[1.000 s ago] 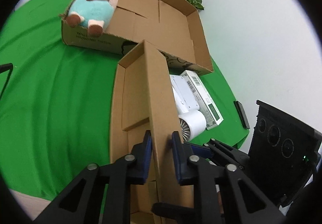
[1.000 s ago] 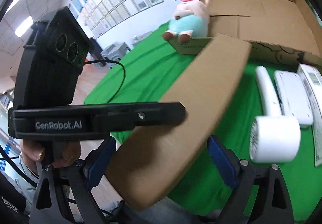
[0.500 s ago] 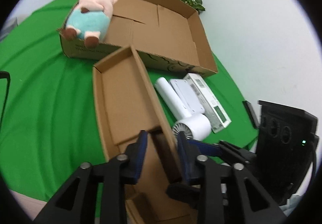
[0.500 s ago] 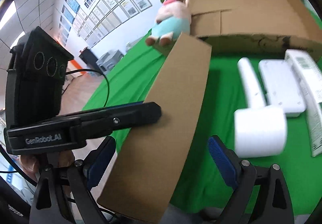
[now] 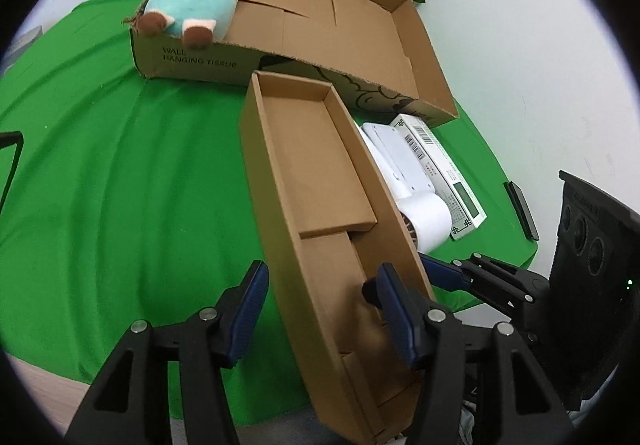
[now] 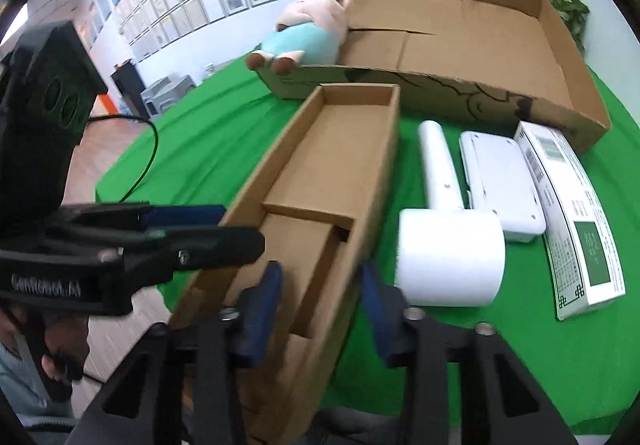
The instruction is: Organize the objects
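- Cardboard tray (image 5: 320, 181), long and narrow, lies open side up on the green table (image 5: 120, 173), its far end just before the big cardboard box (image 5: 360, 33).
- Left gripper (image 5: 320, 293) fingers have just been opening; they straddle the tray's left wall, spread apart and not pressing.
- Right gripper (image 6: 320, 297) fingers have just been closing around the tray's right wall; contact cannot be told.
- Plush pig (image 5: 192, 1) lies on the box's corner; hair dryer (image 6: 444, 229) lies right of the tray.

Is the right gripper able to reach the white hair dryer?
Probably yes: the hair dryer lies uncovered just beside the right gripper, though its jaws, just closing, straddle the narrow box's wall.
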The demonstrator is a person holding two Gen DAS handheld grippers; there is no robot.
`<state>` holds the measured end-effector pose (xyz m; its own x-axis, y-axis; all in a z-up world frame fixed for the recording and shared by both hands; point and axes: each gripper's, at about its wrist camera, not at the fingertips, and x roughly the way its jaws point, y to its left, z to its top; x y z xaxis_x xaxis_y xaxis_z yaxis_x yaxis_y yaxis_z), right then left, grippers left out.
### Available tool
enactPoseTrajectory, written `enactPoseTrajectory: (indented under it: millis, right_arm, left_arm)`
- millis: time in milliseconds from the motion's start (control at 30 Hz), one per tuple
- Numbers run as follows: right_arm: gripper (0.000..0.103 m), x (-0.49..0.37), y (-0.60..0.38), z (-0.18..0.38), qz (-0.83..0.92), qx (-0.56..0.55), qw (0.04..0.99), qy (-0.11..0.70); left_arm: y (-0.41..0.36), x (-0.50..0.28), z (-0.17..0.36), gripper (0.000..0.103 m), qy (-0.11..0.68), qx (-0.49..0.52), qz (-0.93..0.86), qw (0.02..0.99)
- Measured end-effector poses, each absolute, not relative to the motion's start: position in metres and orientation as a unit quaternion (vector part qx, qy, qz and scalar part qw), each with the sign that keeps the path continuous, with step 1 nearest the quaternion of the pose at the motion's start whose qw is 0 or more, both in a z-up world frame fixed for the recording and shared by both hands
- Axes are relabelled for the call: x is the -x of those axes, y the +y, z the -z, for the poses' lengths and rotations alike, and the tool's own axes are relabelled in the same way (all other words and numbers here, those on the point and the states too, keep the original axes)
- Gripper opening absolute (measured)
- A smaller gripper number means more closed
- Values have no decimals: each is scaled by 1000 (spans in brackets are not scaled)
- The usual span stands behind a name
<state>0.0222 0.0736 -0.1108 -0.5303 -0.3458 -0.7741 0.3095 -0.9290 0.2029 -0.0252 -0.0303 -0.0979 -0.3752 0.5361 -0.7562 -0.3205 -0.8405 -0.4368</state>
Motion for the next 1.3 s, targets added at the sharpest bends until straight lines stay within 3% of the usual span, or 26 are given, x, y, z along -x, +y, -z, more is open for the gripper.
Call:
enactPoseTrajectory:
  millis: [67,200,333,833,900,1300]
  right_arm:
    - [31,-18,68,115,874,-447,189,-28]
    - [31,-16,51,115,872,-446,199,-21]
    - [31,-17,49,118,873,-445,199,-19]
    - [26,-13,54,106,891,-421,170,-9]
    - [16,-14,57,102,896,-412,166,-9]
    - [15,-2,82,54,931,-339,130,-25]
  left_arm:
    - [-32,28,102,41,-109,503,-820,249]
    - [-36,23,100,40,-75,507,-831,217]
    - [-47,23,104,24,-77,515,-829,206]
    - [-31,27,90,21,-52,491,-848,190]
    - [-28,26,83,19,-43,480,-857,184]
    - [-2,48,34,19,-22,409,-890,203]
